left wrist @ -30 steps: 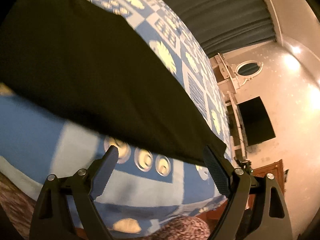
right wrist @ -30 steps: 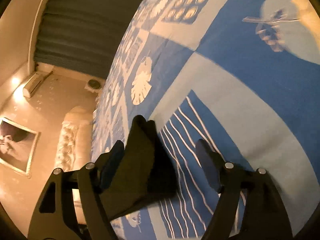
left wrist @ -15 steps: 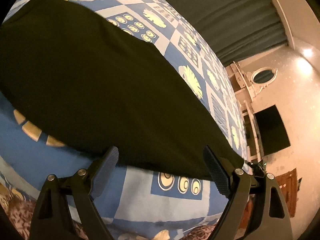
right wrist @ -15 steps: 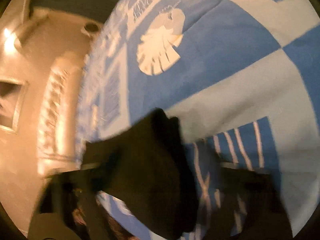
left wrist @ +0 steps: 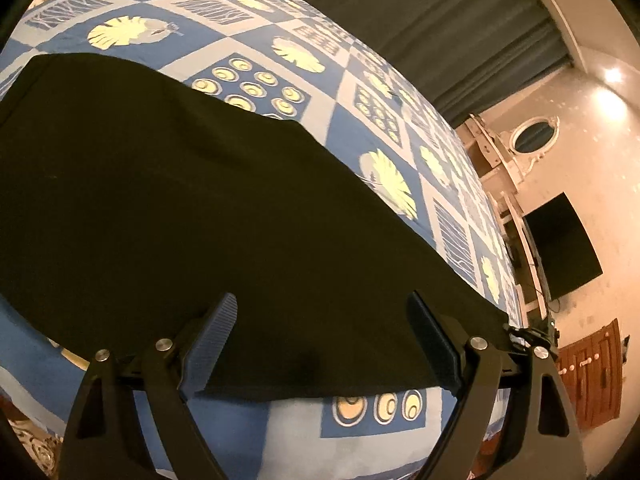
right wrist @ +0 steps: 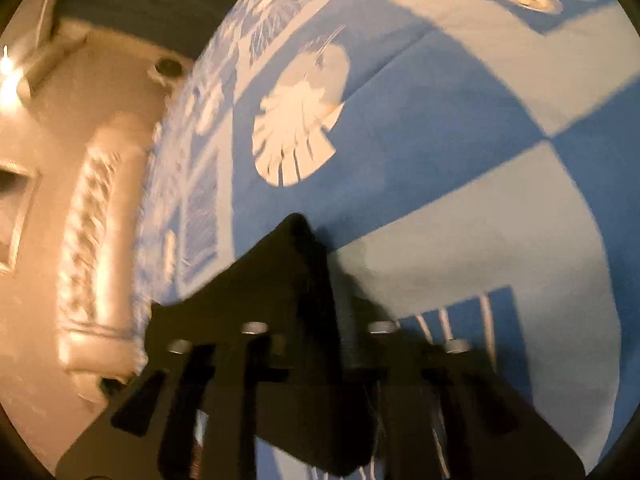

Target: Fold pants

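Right gripper (right wrist: 316, 344) is pinching a corner of the black pants (left wrist: 192, 216), lifting it clear to fold over; left gripper (left wrist: 322, 336) is hovering wide open above cloth spreading flat across the blue bedspread (left wrist: 360, 92).

No readable text, label or number anywhere.

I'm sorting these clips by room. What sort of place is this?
Most likely a bedroom: black pants lie on a bed with a blue patterned bedspread, with dark curtains and a wall-mounted TV behind.
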A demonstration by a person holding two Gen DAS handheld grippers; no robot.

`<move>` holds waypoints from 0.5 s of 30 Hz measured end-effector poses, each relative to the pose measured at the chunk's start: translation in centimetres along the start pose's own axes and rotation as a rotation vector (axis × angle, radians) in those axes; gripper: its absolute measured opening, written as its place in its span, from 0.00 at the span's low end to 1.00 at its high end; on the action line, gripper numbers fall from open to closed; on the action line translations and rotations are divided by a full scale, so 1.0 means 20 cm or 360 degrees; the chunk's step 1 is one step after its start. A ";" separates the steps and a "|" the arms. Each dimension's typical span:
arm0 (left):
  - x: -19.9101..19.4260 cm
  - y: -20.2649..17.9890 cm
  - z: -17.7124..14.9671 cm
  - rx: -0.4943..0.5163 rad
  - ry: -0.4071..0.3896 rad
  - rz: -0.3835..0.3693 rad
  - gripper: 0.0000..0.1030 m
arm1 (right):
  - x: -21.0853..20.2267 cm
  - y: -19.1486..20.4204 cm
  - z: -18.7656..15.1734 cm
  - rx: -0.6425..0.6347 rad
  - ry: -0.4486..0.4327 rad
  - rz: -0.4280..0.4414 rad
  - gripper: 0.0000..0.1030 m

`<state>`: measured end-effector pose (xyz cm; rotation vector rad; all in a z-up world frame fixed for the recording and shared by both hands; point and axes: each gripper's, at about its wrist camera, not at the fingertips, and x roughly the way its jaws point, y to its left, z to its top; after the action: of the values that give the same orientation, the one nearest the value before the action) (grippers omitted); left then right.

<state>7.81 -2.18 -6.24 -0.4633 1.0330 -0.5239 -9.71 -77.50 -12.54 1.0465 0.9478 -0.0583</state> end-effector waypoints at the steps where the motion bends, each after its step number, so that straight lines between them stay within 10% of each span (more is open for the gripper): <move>1: -0.01 0.01 0.01 0.0004 -0.0002 0.0007 0.83 | -0.04 -0.01 -0.01 -0.0002 -0.0033 0.0005 0.54; 11: -0.19 0.22 0.10 -0.0008 -0.0083 0.0121 0.83 | -0.08 -0.12 -0.18 0.0119 0.0021 0.0261 0.74; 15: -0.25 0.33 0.13 -0.0037 -0.0091 0.0167 0.83 | -0.02 0.00 -0.22 0.0013 0.0094 0.0154 0.75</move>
<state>9.20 6.33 -5.59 -0.4401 1.0035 -0.4035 -12.71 -74.23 -12.95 1.1051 0.9495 0.0493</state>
